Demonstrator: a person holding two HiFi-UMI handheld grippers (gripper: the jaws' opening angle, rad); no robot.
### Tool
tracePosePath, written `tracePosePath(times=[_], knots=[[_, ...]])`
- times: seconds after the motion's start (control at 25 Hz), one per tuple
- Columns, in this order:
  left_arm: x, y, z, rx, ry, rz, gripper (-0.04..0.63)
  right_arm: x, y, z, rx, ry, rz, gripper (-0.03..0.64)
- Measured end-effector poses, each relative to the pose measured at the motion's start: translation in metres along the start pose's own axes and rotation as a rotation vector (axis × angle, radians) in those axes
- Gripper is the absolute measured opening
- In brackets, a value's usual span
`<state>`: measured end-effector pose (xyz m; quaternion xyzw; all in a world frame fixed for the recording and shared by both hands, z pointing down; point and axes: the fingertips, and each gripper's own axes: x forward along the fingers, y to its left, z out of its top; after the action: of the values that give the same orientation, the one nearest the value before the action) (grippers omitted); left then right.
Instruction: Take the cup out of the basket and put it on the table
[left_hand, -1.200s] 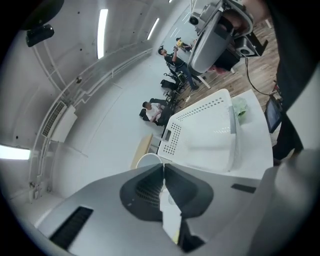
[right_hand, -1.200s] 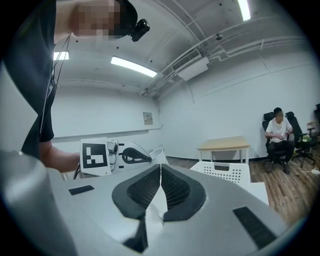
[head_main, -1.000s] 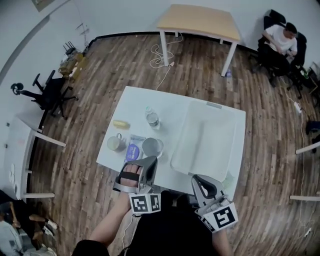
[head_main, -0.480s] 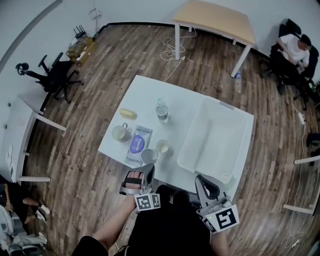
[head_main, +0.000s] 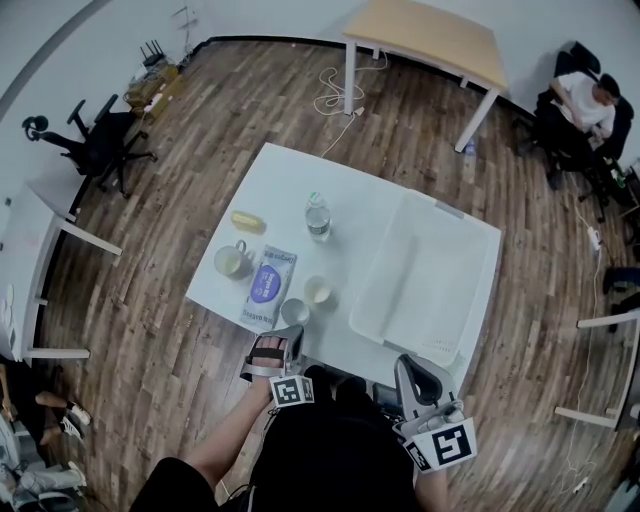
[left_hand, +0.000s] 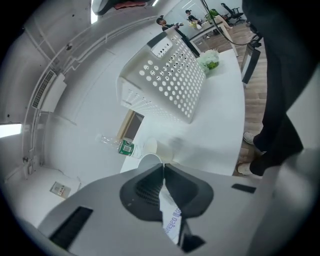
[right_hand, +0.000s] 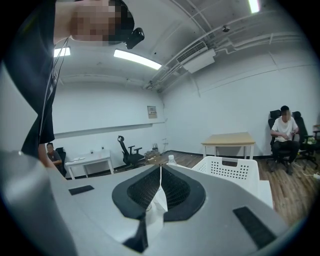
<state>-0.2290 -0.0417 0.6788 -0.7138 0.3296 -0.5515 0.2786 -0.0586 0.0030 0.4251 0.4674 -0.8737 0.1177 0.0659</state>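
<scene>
The left gripper (head_main: 291, 332) has its fingers (left_hand: 145, 192) pressed together at the tips, pinching the wall of the cup (head_main: 295, 311), whose white rim shows just past the fingertips in the left gripper view. The cup is outside the basket (head_main: 425, 280), low over the near edge of the worktop (head_main: 290, 190), between a purple packet (head_main: 266, 285) and another paper cup (head_main: 319, 291); whether its base rests on the worktop cannot be told. The basket lies well to the cup's right. Farther back on the worktop are a mug (head_main: 232, 260) and a water bottle (head_main: 317, 215). The right gripper (head_main: 408, 362) hangs off the near right corner, its fingers (right_hand: 142, 192) shut on nothing
</scene>
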Motion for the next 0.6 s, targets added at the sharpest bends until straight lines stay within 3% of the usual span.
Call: tracePosePath(times=[0.44, 0.6], knots=[[0.011, -0.001, 0.004, 0.007, -0.015, -0.023, 0.027, -0.004, -0.004, -0.003, 0.016, 0.000, -0.026, 0.026], [0.009, -0.004, 0.003, -0.012, -0.017, -0.053, 0.111, -0.004, -0.005, -0.002, 0.019, -0.006, -0.027, 0.026]])
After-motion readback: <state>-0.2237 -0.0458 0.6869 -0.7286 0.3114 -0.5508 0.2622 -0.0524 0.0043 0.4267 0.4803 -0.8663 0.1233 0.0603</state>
